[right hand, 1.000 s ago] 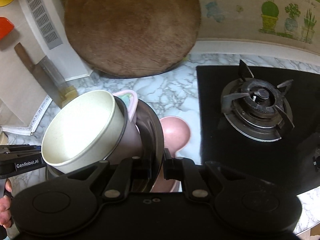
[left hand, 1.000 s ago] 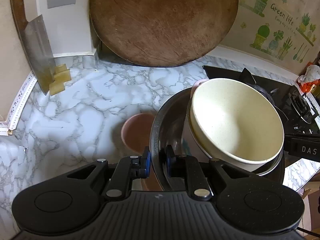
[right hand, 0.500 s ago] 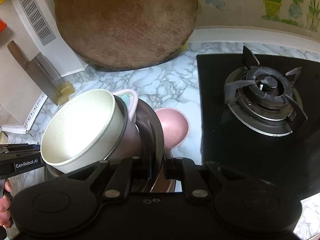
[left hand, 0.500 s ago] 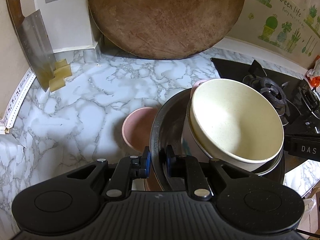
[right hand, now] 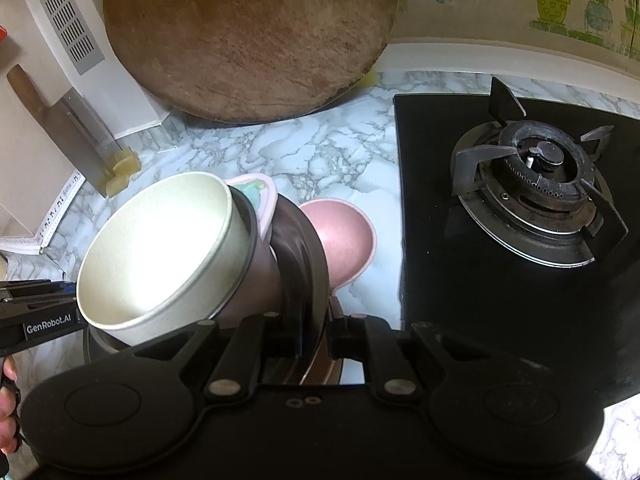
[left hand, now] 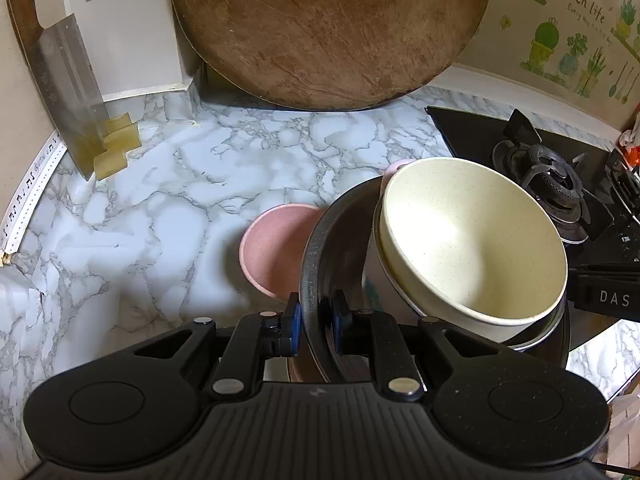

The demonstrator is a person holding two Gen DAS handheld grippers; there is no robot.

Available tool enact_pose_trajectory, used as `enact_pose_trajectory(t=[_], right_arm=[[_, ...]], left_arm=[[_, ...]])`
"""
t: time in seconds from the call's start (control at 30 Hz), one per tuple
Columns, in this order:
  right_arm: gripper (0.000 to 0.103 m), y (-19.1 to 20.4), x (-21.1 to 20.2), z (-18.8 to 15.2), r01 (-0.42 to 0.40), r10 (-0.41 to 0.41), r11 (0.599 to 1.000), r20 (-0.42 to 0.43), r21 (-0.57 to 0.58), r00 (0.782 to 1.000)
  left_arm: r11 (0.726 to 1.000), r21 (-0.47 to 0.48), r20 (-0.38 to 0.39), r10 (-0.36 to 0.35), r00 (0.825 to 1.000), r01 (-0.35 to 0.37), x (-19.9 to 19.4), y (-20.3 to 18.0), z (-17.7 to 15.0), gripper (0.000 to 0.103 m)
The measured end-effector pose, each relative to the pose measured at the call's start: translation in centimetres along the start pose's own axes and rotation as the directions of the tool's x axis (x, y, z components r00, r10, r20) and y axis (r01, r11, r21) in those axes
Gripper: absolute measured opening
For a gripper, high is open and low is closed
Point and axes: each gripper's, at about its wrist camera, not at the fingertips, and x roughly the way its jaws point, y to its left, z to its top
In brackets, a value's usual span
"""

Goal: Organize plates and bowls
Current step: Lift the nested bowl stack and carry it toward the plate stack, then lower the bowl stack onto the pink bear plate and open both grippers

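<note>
The round wooden board (left hand: 328,32) runs off the top edge in both views. The steel basin (left hand: 320,248) hides part of the pink bowl (left hand: 276,248) beneath it, and the cream bowl (left hand: 472,236) covers most of the dishes stacked under it, so their count cannot be told. The cleaver's (left hand: 64,92) handle is cut off. The stove (right hand: 532,184) runs past the right edge.

Both claws angle steeply downward. The left claw (left hand: 316,322) is clamped nearly closed, and so is the right claw (right hand: 316,334). A bare hand (right hand: 7,404) shows at the near left edge.
</note>
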Motion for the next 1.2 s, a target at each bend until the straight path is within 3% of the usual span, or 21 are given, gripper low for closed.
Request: enact_pose_trajectory(t=[0.5, 0.9, 1.2], right_arm=[[0.015, 0.7, 0.8, 0.1, 0.044, -0.044, 0.999, -0.003, -0.029, 0.999], [0.023, 1.2, 0.5, 0.2, 0.048, -0.047, 0.998, 0.016, -0.049, 0.999], [0.035, 1.2, -0.9, -0.1, 0.073, -0.071, 0.996, 0.054, -0.049, 0.996]], left_arm=[[1.0, 0.007, 0.005, -0.009, 1.0, 0.009, 0.6, 0.2, 0.1, 0.014], [0.999, 0.033, 0.03, -0.007, 1.0, 0.006, -0.2, 0.6, -0.1, 0.014], [0.999, 0.042, 0.035, -0.025, 0.999, 0.024, -1.1, 0.9, -0.3, 0.016]])
